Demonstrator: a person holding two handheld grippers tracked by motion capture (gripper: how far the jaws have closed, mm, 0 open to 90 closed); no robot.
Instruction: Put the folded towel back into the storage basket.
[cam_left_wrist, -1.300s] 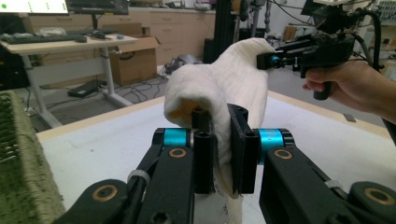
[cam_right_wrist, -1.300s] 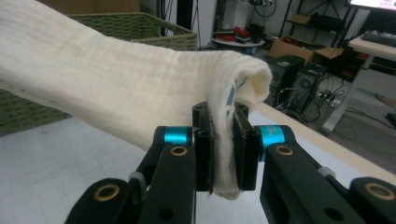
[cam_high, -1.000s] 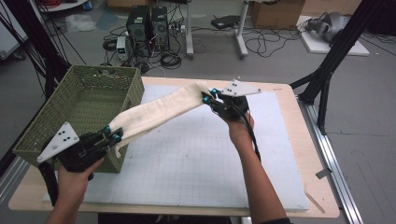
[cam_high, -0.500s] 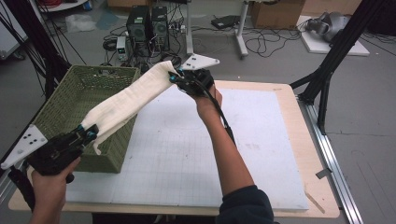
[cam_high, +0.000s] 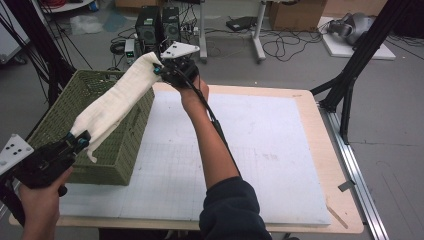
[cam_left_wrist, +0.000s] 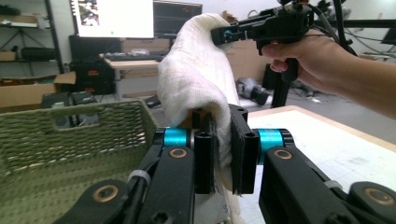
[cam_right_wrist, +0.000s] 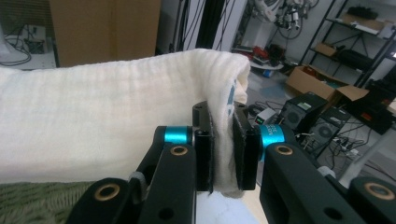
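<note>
Now: a person holds a gripper in each hand, with a cream towel (cam_high: 112, 102) stretched between them above a green basket (cam_high: 60, 120).
Step in hand: by my reading, carrying the folded towel over the basket to put it in.
Towel: hangs in the air as a long band, its far end raised over the basket's far corner, its near end low by the basket's front wall; it sags slightly and does not touch the basket's floor.
Left gripper (cam_left_wrist: 223, 154): fingers (cam_left_wrist: 203, 161) closed on the towel's near end, cloth pinched between the pads.
Right gripper (cam_right_wrist: 222, 151): fingers (cam_right_wrist: 244, 156) closed on the far end, cloth bunched over their tips; seen from above (cam_high: 161, 70) it sits beyond the basket's far corner.
Next move: I judge both ends must come over the basket's opening, sink together, and only then be let go, so the fold keeps its shape.
Counter (cam_high: 320, 150): pale wood, covered by a white gridded mat (cam_high: 260, 150); the basket stands at its left edge.
Room: grey floor with loose cables, computer towers (cam_high: 157, 25) beyond the counter, black frame legs at either side, cardboard boxes and shelves farther back.
</note>
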